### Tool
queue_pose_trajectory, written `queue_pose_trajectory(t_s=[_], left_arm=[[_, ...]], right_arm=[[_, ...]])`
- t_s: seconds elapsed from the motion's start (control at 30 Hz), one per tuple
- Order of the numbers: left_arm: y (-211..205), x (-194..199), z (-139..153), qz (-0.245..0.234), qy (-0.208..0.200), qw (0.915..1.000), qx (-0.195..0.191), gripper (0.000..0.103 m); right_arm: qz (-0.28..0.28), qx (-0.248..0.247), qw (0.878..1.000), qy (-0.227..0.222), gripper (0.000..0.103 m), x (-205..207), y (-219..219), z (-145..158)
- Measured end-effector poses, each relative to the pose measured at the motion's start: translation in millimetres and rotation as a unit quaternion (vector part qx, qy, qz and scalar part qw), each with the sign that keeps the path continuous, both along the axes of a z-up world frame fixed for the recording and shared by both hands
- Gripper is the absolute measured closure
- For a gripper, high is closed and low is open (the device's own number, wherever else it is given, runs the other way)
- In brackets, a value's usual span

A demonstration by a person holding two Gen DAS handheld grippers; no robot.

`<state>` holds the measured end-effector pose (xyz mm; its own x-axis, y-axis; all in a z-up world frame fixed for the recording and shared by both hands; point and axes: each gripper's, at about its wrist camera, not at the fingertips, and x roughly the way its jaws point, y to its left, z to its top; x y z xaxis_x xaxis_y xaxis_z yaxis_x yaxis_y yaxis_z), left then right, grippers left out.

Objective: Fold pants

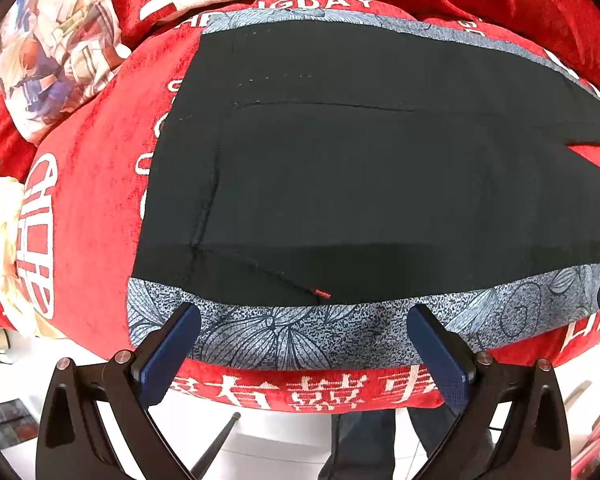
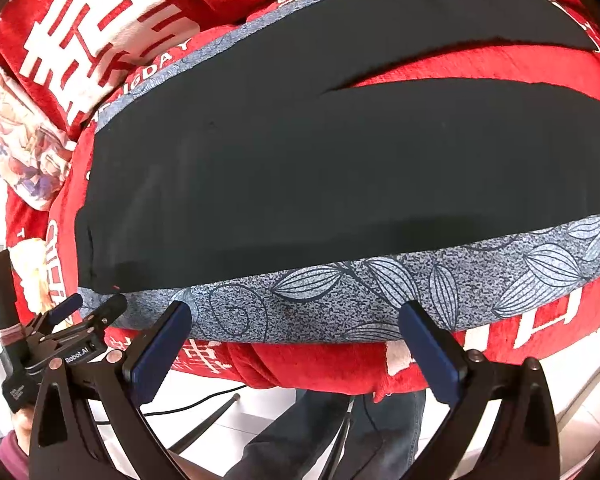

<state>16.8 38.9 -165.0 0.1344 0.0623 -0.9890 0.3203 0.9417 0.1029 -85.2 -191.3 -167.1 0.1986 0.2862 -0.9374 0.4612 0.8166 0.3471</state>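
Black pants (image 1: 360, 168) with grey floral side bands (image 1: 300, 332) lie flat on a red blanket. The left wrist view shows the waist end at the left. The right wrist view shows the pants (image 2: 300, 168) with both legs spreading to the right, a red gap between them. My left gripper (image 1: 304, 320) is open and empty, just above the near floral band. My right gripper (image 2: 296, 316) is open and empty over the near floral band (image 2: 380, 292). The left gripper also shows at the lower left of the right wrist view (image 2: 96, 308).
The red blanket (image 1: 92, 240) with white characters covers the surface and hangs over the near edge (image 2: 320, 368). A printed pillow (image 1: 60, 52) lies at the far left. Below the edge are white floor tiles, a person's legs (image 2: 360, 432) and a cable.
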Motion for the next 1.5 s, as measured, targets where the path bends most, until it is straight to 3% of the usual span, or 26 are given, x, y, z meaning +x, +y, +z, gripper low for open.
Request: queue_pose_trajectory(t_s=[0.4, 0.5, 0.63, 0.73, 0.77, 0.8, 0.93, 1.13, 1.27, 1.33, 1.37, 1.43, 1.47, 1.5], left_arm=[[11.4, 3.6, -3.3, 0.014, 0.002, 0.9999, -0.007, 0.0], [17.8, 5.9, -3.6, 0.022, 0.006, 0.9994, -0.025, 0.0], [37.6, 7.9, -1.3, 0.051, 0.012, 0.9956, -0.078, 0.0], [67.1, 6.2, -3.4, 0.092, 0.02, 0.9869, -0.131, 0.0], [79.7, 4.5, -7.0, 0.111, 0.028, 0.9816, -0.153, 0.0], [87.4, 2.8, -10.1, 0.123, 0.034, 0.978, -0.165, 0.0], [110.8, -4.9, -27.5, 0.164, 0.061, 0.9612, -0.213, 0.0], [123.1, -0.4, -55.4, 0.22, 0.085, 0.9307, -0.28, 0.0], [124.9, 2.2, -50.4, 0.226, 0.073, 0.9226, -0.304, 0.0], [123.1, 4.8, -47.0, 0.222, 0.073, 0.9219, -0.309, 0.008], [121.4, 7.4, -45.3, 0.223, 0.072, 0.9228, -0.306, 0.01], [118.4, 12.0, -45.4, 0.231, 0.072, 0.9245, -0.294, 0.032], [120.9, 13.1, -45.4, 0.238, 0.073, 0.9264, -0.282, 0.04], [124.6, 14.8, -43.9, 0.241, 0.073, 0.9268, -0.279, 0.062]], right_arm=[[-0.005, 0.01, 1.0, -0.003, 0.0, -0.3, -2.3, -2.4], [-0.013, 0.034, 0.999, -0.014, 0.0, -0.2, -4.0, -3.8], [-0.034, 0.11, 0.992, -0.041, 0.002, -2.1, -7.8, -9.5], [-0.048, 0.153, 0.986, -0.045, 0.014, -10.2, -8.9, -18.1], [-0.052, 0.166, 0.984, -0.044, 0.024, -13.1, -9.3, -22.4], [-0.054, 0.181, 0.981, -0.041, 0.027, -16.4, -9.1, -27.8], [-0.071, 0.267, 0.961, -0.032, 0.028, -36.0, -7.0, -59.5], [-0.101, 0.309, 0.945, -0.04, 0.028, -50.7, -5.8, -91.3], [-0.131, 0.347, 0.926, -0.067, 0.028, -47.6, -6.7, -103.0], [-0.141, 0.35, 0.923, -0.08, 0.029, -44.9, -6.7, -99.5], [-0.147, 0.351, 0.921, -0.086, 0.031, -42.9, -7.0, -97.2], [-0.156, 0.357, 0.917, -0.09, 0.054, -37.6, -8.9, -93.1], [-0.158, 0.356, 0.917, -0.082, 0.088, -34.4, -9.5, -92.7], [-0.159, 0.351, 0.92, -0.072, 0.098, -32.2, -11.4, -93.2]])
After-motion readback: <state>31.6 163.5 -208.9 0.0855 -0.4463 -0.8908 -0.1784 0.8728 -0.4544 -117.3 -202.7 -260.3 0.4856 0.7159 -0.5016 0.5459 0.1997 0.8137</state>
